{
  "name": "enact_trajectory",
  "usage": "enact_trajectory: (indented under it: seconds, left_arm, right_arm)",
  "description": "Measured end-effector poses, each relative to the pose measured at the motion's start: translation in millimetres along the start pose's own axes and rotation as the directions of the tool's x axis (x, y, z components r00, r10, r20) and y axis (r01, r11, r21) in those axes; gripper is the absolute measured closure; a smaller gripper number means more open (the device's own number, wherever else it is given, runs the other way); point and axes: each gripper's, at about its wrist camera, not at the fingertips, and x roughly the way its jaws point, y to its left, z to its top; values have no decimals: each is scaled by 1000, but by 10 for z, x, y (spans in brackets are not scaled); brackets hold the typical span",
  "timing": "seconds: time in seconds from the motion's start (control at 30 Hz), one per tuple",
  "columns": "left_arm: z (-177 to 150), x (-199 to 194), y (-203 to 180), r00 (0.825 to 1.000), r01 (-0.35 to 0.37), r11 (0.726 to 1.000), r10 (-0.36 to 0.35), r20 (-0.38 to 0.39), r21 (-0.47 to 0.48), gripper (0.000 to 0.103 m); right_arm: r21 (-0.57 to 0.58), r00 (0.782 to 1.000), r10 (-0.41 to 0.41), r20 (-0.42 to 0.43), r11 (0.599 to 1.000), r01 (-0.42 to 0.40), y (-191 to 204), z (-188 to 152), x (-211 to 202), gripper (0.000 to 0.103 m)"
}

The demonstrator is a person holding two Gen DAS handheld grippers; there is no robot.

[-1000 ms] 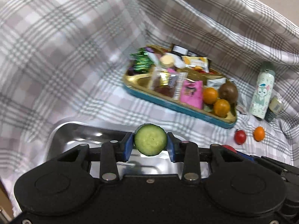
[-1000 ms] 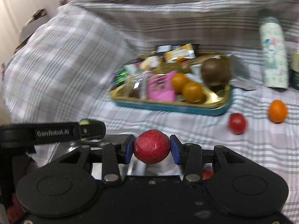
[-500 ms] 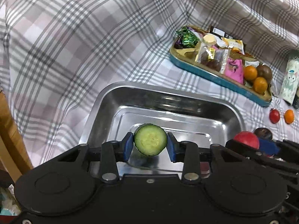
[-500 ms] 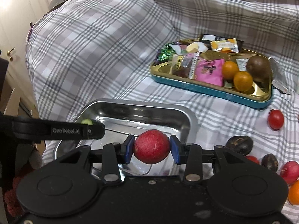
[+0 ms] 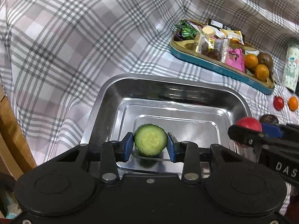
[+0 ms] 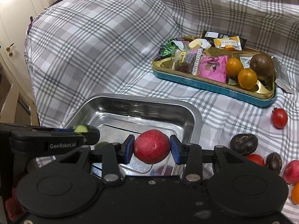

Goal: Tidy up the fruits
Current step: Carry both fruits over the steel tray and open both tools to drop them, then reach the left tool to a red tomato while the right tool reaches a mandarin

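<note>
My left gripper (image 5: 150,145) is shut on a cucumber piece (image 5: 150,140) and holds it just above the floor of an empty steel tray (image 5: 112,85). My right gripper (image 6: 151,147) is shut on a red round fruit (image 6: 151,146) over the tray's (image 6: 196,115) near right part. In the left wrist view the red fruit (image 5: 248,124) shows at the tray's right rim. In the right wrist view the cucumber (image 6: 80,128) shows at the left.
A gold and teal tin (image 6: 214,85) holds snack packets, two oranges (image 6: 247,78) and a brown fruit (image 6: 261,66). Loose on the plaid cloth right of the tray: a tomato (image 6: 279,118), dark fruits (image 6: 243,143), red fruits (image 6: 291,171). A bottle (image 5: 291,67) stands far right.
Both grippers have moved back and down over the steel tray, still gripping the cucumber and the red fruit. The tray now fills the foreground.
</note>
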Motion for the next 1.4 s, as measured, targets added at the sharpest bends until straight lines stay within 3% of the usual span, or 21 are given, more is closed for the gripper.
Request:
enact_trajectory:
  seconds: [0.2,0.9,1.4]
  left_arm:
    - [-12,-56,-91,999,-35,998,33,34,60,56]
    - [-42,-123,-142,999,-26,999,24,38,37,56]
    - [174,-178,-609,994,65,993,-73,82,103,56]
  right_arm:
    - [2,1000,19,10,1000,-19,-4,16,-27,58]
    - [20,999,-11,34,1000,11,-38,0,-84,58]
    - [158,990,-130,54,980,120,-477,121,-229,58]
